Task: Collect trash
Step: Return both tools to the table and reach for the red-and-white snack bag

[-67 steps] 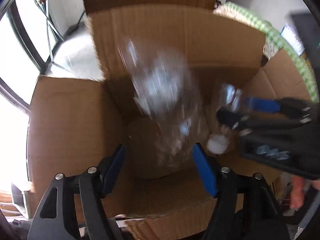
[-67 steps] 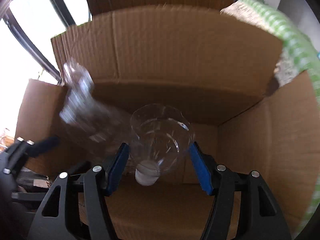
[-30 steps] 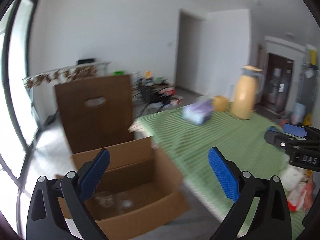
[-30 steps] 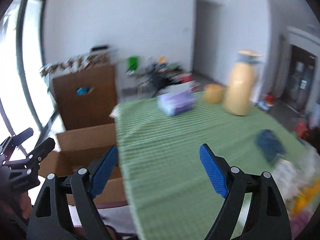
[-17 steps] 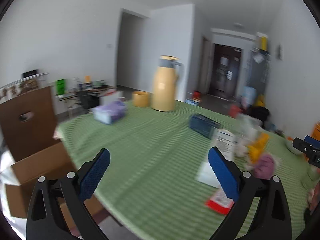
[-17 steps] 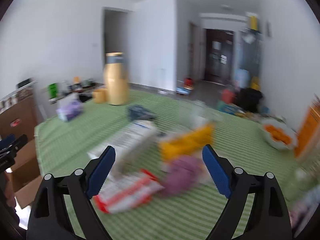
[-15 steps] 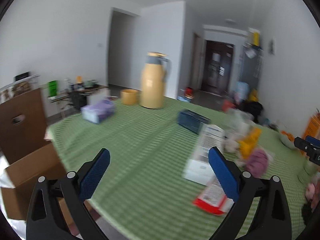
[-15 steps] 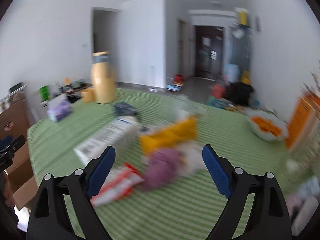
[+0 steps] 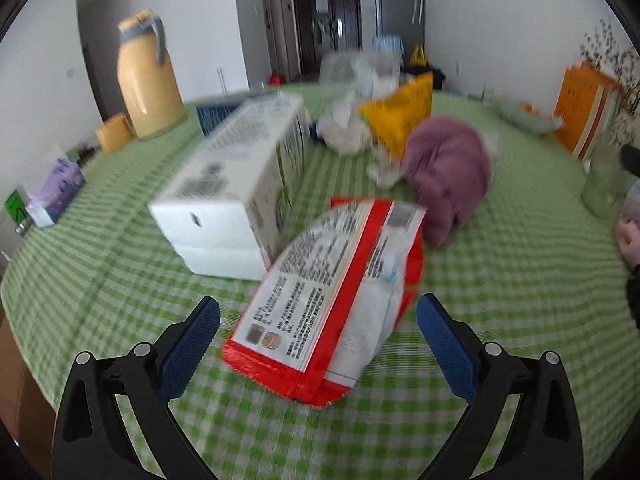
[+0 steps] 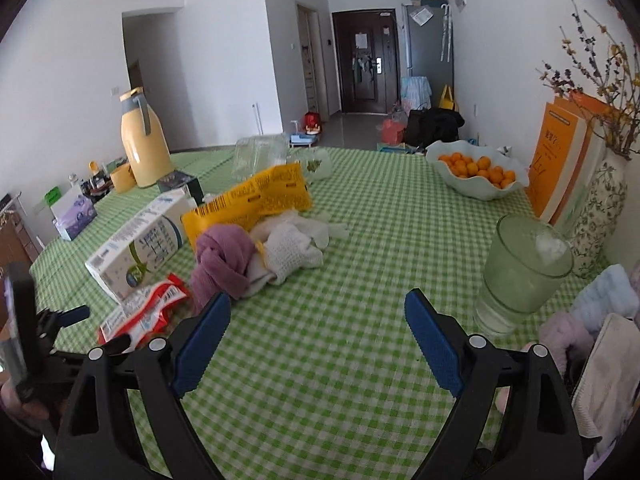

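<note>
With both tongs wide and empty, left gripper point(image 9: 318, 330) frames the red-and-white packet point(image 9: 332, 300) near the table's point(image 9: 520, 280) edge; next: descend, close.

Counts on the bench
One red packet point(image 9: 332, 296), one yellow packet point(image 10: 252, 196), one white carton point(image 10: 140, 246), one jug point(image 10: 142, 142), one glass point(image 10: 520, 268), one fruit bowl point(image 10: 476, 170).

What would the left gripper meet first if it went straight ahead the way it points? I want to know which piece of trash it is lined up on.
Most likely the red and white snack bag, lying between the open left gripper's fingers' line; depth is hard to judge.
</note>
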The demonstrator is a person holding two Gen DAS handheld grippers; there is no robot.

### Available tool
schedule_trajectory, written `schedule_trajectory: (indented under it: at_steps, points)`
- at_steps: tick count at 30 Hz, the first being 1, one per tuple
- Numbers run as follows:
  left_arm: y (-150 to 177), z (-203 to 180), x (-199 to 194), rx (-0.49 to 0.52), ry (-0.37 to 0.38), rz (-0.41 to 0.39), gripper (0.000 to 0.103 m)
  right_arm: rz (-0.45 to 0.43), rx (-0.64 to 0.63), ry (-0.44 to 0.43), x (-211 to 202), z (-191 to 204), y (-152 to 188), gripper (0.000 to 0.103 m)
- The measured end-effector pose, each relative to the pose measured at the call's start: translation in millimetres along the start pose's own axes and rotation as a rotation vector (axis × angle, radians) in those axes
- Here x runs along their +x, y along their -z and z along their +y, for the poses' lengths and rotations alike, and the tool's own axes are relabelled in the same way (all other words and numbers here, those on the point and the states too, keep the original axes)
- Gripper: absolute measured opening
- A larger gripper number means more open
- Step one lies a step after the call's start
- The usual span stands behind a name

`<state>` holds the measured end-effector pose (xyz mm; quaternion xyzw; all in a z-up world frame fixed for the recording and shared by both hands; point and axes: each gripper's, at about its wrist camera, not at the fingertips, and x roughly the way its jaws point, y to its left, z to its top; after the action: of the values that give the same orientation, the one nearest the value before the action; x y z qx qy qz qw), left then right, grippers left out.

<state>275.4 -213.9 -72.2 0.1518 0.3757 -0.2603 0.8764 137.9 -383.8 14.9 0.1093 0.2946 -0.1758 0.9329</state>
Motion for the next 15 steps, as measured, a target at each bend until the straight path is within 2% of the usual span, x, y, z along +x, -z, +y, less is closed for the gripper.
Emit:
schedule_trajectory:
  at_steps: [4,8,9,10,11,12,13,14,15]
  points:
    - [-4,11,23,-0.018,-0.019,0.055,0.096,0.021,0.006,-0.01,8,-1,3,0.085]
    - [-7,18,38,-0.041,0.046,0.14,0.095,0.051,0.007,-0.024,20,3,7,0.085]
    - [-6,18,39,-0.05,0.055,0.15,0.09,0.057,0.006,-0.031,23,6,8,0.085]
    - [-6,19,38,-0.053,0.034,0.139,0.077,0.062,0.003,-0.035,25,7,9,0.085]
    - [-6,19,36,-0.059,0.026,0.133,0.069,0.066,-0.002,-0.039,28,9,9,0.085]
    - [-7,20,34,-0.069,0.029,0.132,0.054,0.072,-0.006,-0.044,30,12,10,0.085]
    - [-9,21,33,-0.076,0.04,0.135,0.044,0.076,-0.007,-0.046,32,14,10,0.085]
    - [-9,21,30,-0.085,0.065,0.144,0.04,0.08,-0.01,-0.051,35,16,10,0.085]
    - [-9,19,28,-0.088,0.082,0.15,0.029,0.084,-0.012,-0.053,36,17,11,0.085]
